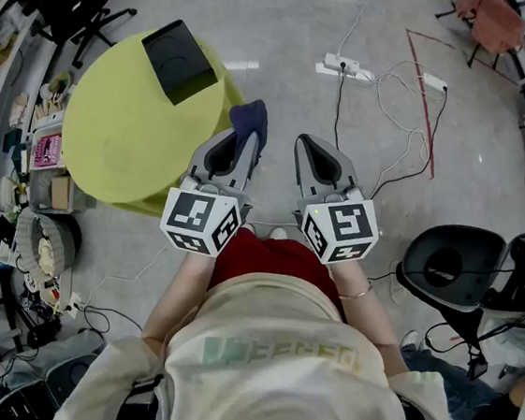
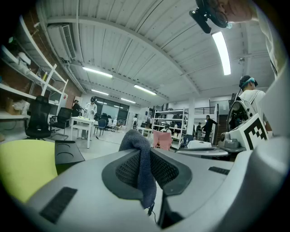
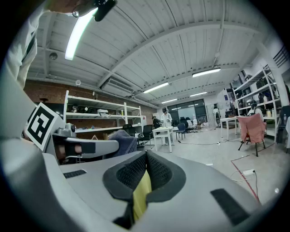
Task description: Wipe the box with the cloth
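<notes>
The wipe has not begun; this looks like the carry-in step. The left tongs point(image 1: 244, 144) are clamped on a dark blue cloth point(image 1: 251, 118), which bunches above the tips and, in the left gripper view, hangs as a fold between the pads. They hover at the near right edge of the round yellow desk point(image 1: 120, 136).

The right tongs point(image 1: 311, 150) are closed with the pads meeting. A yellow sliver shows in the gap below them; I judge it the desk seen through, not a held thing.

The black box point(image 1: 179, 61) sits at the desk's far edge, well apart from both tongs, with a ring pattern on its top.

Next, the cloth likely has to travel across the desk onto the box top. The right tongs may need to steady the box, which could otherwise slide off the far edge.

The desk between is bare. 2 power strips with cables point(image 1: 346, 68) lie on the floor beyond, and a black chair point(image 1: 451, 264) stands to the right.
</notes>
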Tool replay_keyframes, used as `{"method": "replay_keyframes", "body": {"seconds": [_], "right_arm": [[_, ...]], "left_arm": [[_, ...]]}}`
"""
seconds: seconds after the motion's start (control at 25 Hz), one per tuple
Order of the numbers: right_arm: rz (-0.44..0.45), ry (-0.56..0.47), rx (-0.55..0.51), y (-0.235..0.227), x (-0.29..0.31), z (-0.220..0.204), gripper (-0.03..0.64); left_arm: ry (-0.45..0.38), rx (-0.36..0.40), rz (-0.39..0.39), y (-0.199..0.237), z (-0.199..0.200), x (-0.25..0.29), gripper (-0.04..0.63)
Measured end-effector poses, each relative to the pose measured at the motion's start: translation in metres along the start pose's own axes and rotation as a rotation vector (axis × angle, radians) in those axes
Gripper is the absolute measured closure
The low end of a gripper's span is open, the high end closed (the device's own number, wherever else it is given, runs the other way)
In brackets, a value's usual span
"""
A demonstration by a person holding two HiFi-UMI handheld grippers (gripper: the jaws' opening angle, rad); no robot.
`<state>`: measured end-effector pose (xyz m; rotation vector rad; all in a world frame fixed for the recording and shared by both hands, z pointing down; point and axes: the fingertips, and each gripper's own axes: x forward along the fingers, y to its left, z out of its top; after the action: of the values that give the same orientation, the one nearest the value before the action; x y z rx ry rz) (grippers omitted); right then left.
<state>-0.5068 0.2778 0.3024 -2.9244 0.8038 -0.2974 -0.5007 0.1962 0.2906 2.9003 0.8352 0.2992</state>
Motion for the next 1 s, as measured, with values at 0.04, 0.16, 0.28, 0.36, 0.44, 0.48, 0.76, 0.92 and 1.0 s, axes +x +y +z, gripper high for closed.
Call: {"method": "replay_keyframes", "body": {"seconds": [0.04, 0.16, 0.28, 0.36, 0.44, 0.48, 0.76, 0.92, 1.0], "right_arm": [[0.001, 0.002, 0.002, -0.001, 0.001, 0.000, 0.580], [0.003, 0.004, 0.006, -0.007, 0.000, 0.000, 0.580], [0.015, 0.002, 0.002, -0.015, -0.003, -0.002, 0.580], [0.036, 0.015, -0.004, -0.020, -0.007, -0.005, 0.578], [0.041, 0.035, 0.009, -0.028, -0.012, -0.010, 0.578], [0.032, 0.039, 0.021, -0.033, -0.015, -0.011, 0.578], [-0.040, 0.028, 0.075, -0.071, -0.008, -0.007, 0.578], [-0.064, 0.038, 0.057, -0.095, 0.020, -0.006, 0.578], [-0.067, 0.034, 0.042, -0.106, 0.045, -0.010, 0.578]], "left_arm": [[0.001, -0.001, 0.003, 0.000, 0.001, 0.001, 0.532], [0.004, -0.004, 0.009, -0.001, 0.001, 0.006, 0.532], [0.001, -0.010, 0.008, -0.006, 0.001, 0.013, 0.532], [-0.005, -0.010, 0.005, -0.011, 0.002, 0.017, 0.532], [-0.007, -0.005, 0.002, -0.014, 0.004, 0.021, 0.532], [-0.007, -0.004, 0.001, -0.016, 0.004, 0.024, 0.532], [-0.006, 0.006, -0.012, -0.006, 0.012, 0.058, 0.532], [0.003, 0.003, -0.028, 0.013, 0.014, 0.097, 0.532], [0.005, 0.001, -0.037, 0.031, 0.009, 0.121, 0.532]]}}
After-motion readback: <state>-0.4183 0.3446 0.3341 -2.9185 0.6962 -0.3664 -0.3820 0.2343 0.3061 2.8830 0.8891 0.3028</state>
